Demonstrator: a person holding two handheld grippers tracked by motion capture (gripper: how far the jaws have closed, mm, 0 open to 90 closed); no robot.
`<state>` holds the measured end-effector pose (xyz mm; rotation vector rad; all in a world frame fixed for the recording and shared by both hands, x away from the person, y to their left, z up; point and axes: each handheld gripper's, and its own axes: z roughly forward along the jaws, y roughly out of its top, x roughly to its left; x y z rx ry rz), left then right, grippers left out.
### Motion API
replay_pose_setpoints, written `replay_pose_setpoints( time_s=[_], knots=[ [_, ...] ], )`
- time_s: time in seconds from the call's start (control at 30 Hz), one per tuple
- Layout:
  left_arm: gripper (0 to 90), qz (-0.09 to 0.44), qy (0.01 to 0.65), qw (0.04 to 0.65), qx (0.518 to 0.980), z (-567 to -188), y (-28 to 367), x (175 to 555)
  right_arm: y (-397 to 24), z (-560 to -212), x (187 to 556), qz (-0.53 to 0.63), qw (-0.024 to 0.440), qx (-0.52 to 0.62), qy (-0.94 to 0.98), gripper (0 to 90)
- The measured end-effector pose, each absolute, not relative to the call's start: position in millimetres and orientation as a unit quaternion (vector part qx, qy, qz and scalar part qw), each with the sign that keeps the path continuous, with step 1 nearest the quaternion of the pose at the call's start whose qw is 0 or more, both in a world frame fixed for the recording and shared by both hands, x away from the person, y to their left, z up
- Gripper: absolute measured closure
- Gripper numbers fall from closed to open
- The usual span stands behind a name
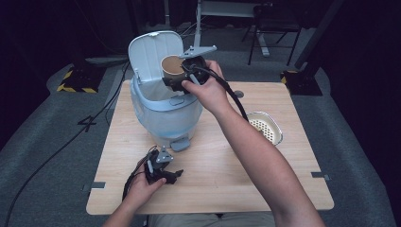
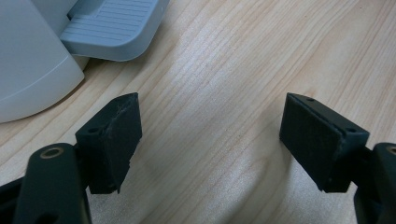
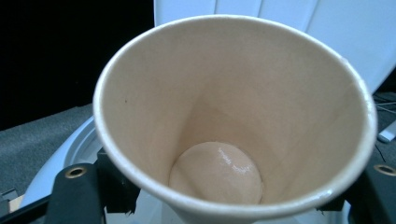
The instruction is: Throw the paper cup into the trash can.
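**Paper cup held over the open bin**

In the high view, the right gripper (image 1: 182, 75) is clamping a tan paper cup with a pale inside (image 1: 173, 66), holding it above the mouth of the pale blue-grey plastic pedal bin (image 1: 163, 113). The cup is sitting at the gripper's far tip, right in front of the bin's raised white lid (image 1: 153, 52), with its open mouth turned up toward the camera. The left gripper (image 1: 163, 170) is resting low on the light wooden table (image 1: 227, 165), just in front of the bin's grey foot pedal (image 1: 180, 144). A white oval perforated dish (image 1: 265, 126) is lying well apart, near the table's right edge.

In the left gripper view, the left gripper (image 2: 210, 140) is standing with its black jaws wide apart and nothing between them, bare table (image 2: 224, 70) showing below. The pedal (image 2: 109, 25) is lying beyond the left jaw, beside the bin's pale wall (image 2: 28, 70).

In the right gripper view, the cup (image 3: 233, 116) is sitting between the two jaws, which are pressing on its sides near the bottom of the frame. Its rim is round and undented, its inside plain beige, its round base glossy. The lid (image 3: 299, 28) is standing behind it.
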<state>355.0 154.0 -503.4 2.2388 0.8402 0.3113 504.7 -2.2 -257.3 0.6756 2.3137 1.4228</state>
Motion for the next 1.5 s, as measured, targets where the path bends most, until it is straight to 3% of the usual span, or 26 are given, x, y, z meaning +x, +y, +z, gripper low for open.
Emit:
replay_pose_setpoints(
  time_s=[0.1,0.17,0.2,0.27,0.33,0.43,0.5,0.77,1.5],
  knots=[
    [21.6,0.121,0.326,0.357,0.867,-503,154,355,3,-262,506,0.49,0.174,0.245,0.818,24.4],
    [21.6,0.121,0.325,0.357,0.867,-503,154,355,5,-265,507,0.487,0.183,0.26,0.814,9.8],
    [21.6,0.12,0.325,0.357,0.867,-503,154,355,6,-266,507,0.491,0.177,0.267,0.81,9.6],
    [21.6,0.119,0.326,0.357,0.867,-503,154,355,6,-267,508,0.506,0.164,0.287,0.797,20.1],
    [21.6,0.119,0.326,0.356,0.867,-503,154,355,4,-265,508,0.503,0.168,0.29,0.797,12.0],
    [21.5,0.119,0.326,0.357,0.868,-503,154,355,-1,-262,507,0.505,0.17,0.284,0.797,18.2],
    [21.5,0.12,0.324,0.357,0.868,-503,154,355,-5,-259,504,0.509,0.169,0.277,0.798,14.1],
    [21.5,0.12,0.325,0.357,0.867,-503,154,355,-36,-245,487,0.509,0.169,0.249,0.806,15.9],
    [21.3,0.123,0.337,0.353,0.864,-503,169,354,-181,-238,423,0.506,0.191,0.261,0.8,18.2]
  ],
)
